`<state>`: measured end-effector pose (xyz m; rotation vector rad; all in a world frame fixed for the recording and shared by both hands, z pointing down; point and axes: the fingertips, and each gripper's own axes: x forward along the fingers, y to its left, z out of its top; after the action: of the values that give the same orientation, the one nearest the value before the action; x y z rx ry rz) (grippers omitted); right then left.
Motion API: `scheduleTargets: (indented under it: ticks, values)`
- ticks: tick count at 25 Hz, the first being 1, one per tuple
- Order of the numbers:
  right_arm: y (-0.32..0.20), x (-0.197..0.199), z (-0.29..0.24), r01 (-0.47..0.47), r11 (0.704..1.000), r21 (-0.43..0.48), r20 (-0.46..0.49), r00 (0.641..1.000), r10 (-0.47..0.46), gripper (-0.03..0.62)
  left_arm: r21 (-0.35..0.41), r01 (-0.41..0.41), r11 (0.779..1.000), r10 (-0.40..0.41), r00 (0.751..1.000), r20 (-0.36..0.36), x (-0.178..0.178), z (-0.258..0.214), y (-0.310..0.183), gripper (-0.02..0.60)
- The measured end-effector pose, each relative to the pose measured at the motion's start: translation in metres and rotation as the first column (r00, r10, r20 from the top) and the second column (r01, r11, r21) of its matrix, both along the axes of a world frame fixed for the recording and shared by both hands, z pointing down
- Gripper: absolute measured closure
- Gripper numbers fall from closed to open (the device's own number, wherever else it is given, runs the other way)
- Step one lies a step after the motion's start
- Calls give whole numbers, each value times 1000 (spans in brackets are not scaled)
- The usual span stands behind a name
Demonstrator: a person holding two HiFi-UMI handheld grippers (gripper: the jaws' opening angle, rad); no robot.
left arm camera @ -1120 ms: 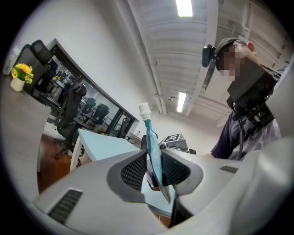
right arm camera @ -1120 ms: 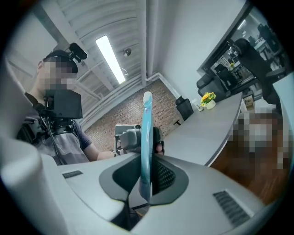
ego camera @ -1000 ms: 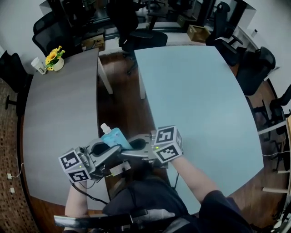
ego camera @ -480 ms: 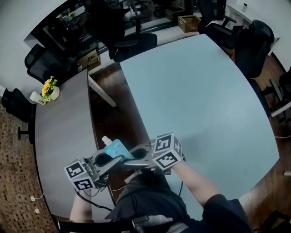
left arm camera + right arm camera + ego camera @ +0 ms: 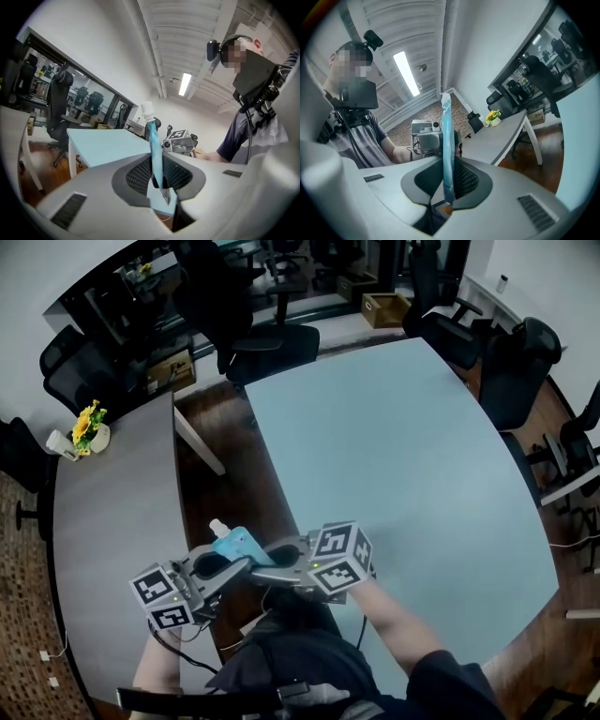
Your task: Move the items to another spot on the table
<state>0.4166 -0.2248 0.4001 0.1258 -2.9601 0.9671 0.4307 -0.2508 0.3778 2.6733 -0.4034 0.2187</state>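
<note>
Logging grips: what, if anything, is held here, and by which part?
A blue spouted pouch: left gripper and right gripper each pinch opposite side edges of its lower body.

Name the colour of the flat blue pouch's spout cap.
White spout cap on blue pouch; clearest in left gripper view.

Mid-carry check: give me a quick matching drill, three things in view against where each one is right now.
Things:
1. blue pouch
2. yellow flowers
3. wooden box

Places:
A. beyond the far edge of the light blue table
B. clamped by the left gripper and the right gripper
C. at the far end of the grey table

Pairs: 1-B; 2-C; 3-A.

Note: the left gripper's jaws have just closed a little further, with the pouch between them.
</note>
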Motion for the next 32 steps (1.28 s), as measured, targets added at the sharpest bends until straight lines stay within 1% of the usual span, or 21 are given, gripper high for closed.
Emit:
scheduleTargets:
  ticks: [2,4,7,9,11,13,15,17,20,24,26,29,32]
  values:
    - [-18,-13,1,8,1000,-20,-3,1000,-8,551,9,6,1000,-6,1000,-21,-14,0,-17,494]
    - [-37,-36,0,16,999,-42,-23,1000,-17,551,13,18,1000,-17,999,-37,-38,-1,-36,494]
    - [-65,-76,2,21,998,-63,-97,995,-27,542,9,58,998,-57,996,-75,-80,1,-64,499]
    - [-83,-90,7,37,997,-65,-161,986,-47,540,13,100,995,-98,989,-111,-96,4,-81,500]
    - [-96,-99,13,55,996,-69,-212,975,-69,531,31,136,990,-132,984,-123,-107,8,-93,502]
    - [-105,-110,14,75,994,-83,-234,968,-93,528,43,159,986,-153,980,-130,-118,8,-101,504]
    - [-109,-120,11,104,991,-88,-243,962,-122,523,35,180,983,-173,972,-158,-129,4,-105,506]
    - [-115,-130,8,127,989,-75,-255,956,-142,515,28,210,977,-201,960,-195,-141,0,-109,512]
    - [-125,-143,5,152,987,-51,-291,943,-160,476,48,257,965,-240,942,-234,-158,-8,-114,520]
    - [-128,-155,-1,208,978,-21,-325,924,-203,463,61,263,963,-233,925,-298,-174,-15,-117,526]
    - [-127,-155,3,205,978,-38,-340,917,-206,457,54,266,963,-235,918,-320,-179,-16,-119,528]
    - [-123,-159,6,192,975,-112,-332,918,-219,466,55,264,963,-233,918,-322,-184,-16,-118,528]
    - [-122,-163,11,199,971,-131,-339,912,-233,494,74,265,962,-232,926,-299,-186,-11,-120,525]
